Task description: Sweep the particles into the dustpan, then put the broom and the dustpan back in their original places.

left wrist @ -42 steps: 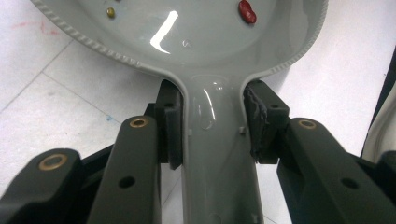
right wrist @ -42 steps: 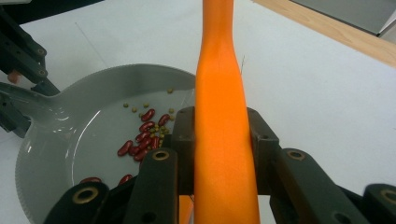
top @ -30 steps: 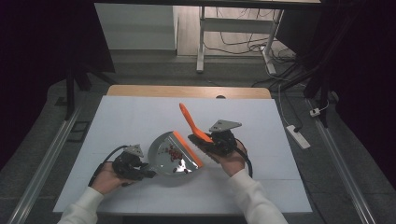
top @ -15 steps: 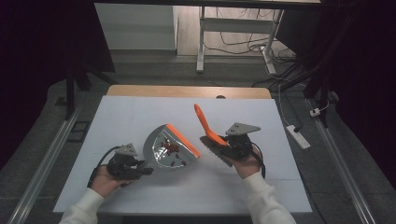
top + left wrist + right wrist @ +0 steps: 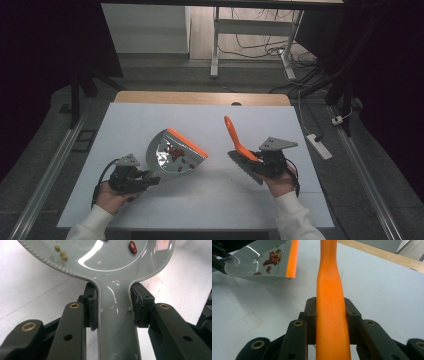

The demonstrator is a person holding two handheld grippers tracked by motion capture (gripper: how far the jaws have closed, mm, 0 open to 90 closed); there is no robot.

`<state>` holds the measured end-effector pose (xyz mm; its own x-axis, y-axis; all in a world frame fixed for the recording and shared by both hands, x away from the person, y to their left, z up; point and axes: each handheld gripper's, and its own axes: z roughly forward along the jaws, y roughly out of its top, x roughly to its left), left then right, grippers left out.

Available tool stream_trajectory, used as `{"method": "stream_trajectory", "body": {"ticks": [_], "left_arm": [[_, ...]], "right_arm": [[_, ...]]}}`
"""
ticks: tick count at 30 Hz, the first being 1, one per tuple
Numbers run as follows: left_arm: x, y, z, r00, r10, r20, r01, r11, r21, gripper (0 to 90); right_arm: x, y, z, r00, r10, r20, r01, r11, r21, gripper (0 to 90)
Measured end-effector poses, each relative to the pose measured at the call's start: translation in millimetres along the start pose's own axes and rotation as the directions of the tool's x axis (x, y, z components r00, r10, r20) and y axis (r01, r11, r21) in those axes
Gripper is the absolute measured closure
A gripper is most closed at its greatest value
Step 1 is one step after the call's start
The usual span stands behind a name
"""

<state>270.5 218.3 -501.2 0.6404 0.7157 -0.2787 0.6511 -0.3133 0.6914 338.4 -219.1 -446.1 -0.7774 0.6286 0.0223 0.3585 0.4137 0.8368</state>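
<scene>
Glossy grey plastic dustpan [image 5: 172,155], smooth orange plastic brush handle [image 5: 331,302], matt white table [image 5: 210,210].

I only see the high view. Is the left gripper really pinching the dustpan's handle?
Observer: Yes. In the left gripper view both pads press the sides of the grey dustpan handle.
Operator: What's in the pan?
Observer: Red beans mixed with a few small yellow-green ones, piled near the orange lip.
Operator: And the brush?
Observer: The right gripper is shut on the orange brush handle, squarely between its pads.
</scene>
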Motion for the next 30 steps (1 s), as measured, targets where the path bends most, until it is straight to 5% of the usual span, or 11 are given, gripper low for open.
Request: {"method": "stream_trajectory", "body": {"ticks": [19,25,30], "left_arm": [[-0.7,-12.7,-13.2,0.9949,-0.085,-0.053,0.082,0.9952,-0.053,61.8],[-1.2,-20.2,-14.9,0.9857,-0.147,-0.083,0.142,0.9877,-0.066,61.8],[-0.6,-24.8,-15.3,0.9709,-0.214,-0.108,0.206,0.9753,-0.08,61.8]], "right_arm": [[-5.8,-18.2,-10.9,0.9994,0.032,-0.012,-0.032,0.999,0.029,70.2],[-5.1,-23.1,-14.1,0.9991,0.039,-0.014,-0.039,0.998,0.042,70.2],[-6.6,-27.2,-15.6,0.9983,0.054,-0.02,-0.053,0.997,0.055,70.2]]}}
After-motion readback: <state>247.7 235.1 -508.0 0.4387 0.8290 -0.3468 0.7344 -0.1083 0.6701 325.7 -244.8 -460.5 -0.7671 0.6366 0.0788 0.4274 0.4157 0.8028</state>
